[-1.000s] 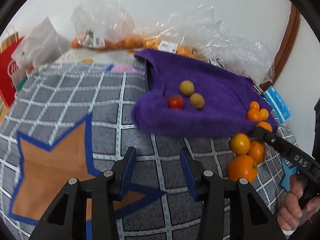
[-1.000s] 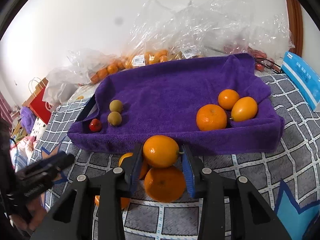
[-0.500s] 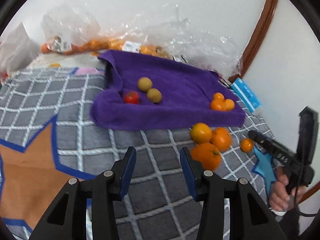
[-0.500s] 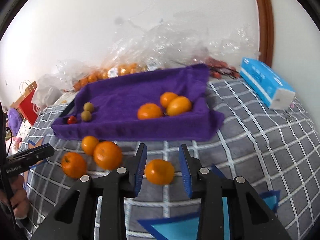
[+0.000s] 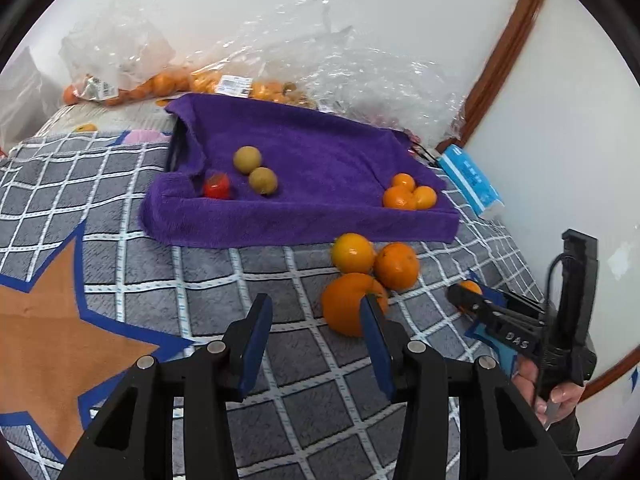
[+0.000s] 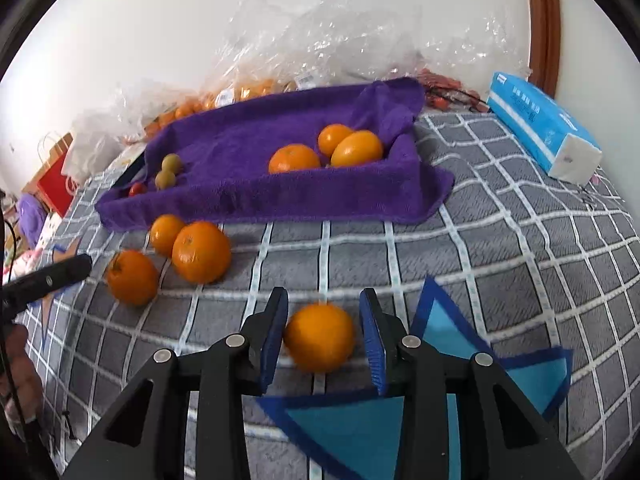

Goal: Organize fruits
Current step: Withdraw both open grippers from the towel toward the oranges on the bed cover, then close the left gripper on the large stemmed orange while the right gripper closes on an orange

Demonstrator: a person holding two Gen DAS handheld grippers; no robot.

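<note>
A purple towel tray (image 5: 320,160) (image 6: 248,196) holds three oranges (image 6: 324,152), two brown-green fruits (image 5: 256,168) and a red tomato (image 5: 217,186). Three loose oranges (image 5: 368,272) (image 6: 188,252) lie on the checked blanket before it. My right gripper (image 6: 323,340) is open, its jaws on either side of a fourth orange (image 6: 320,338) on the blanket, not pressing it. My left gripper (image 5: 316,332) is open and empty, just left of the nearest loose orange (image 5: 348,304). The right gripper also shows in the left wrist view (image 5: 472,300).
Plastic bags of oranges (image 5: 180,80) lie behind the tray by the wall. A blue tissue pack (image 6: 540,128) lies at the right. A red paper bag (image 6: 56,184) stands far left. The blanket has orange and blue star patches.
My right gripper pulled back from the tray and now frames a lone orange on the blanket. My left gripper swung right and closer to the loose oranges.
</note>
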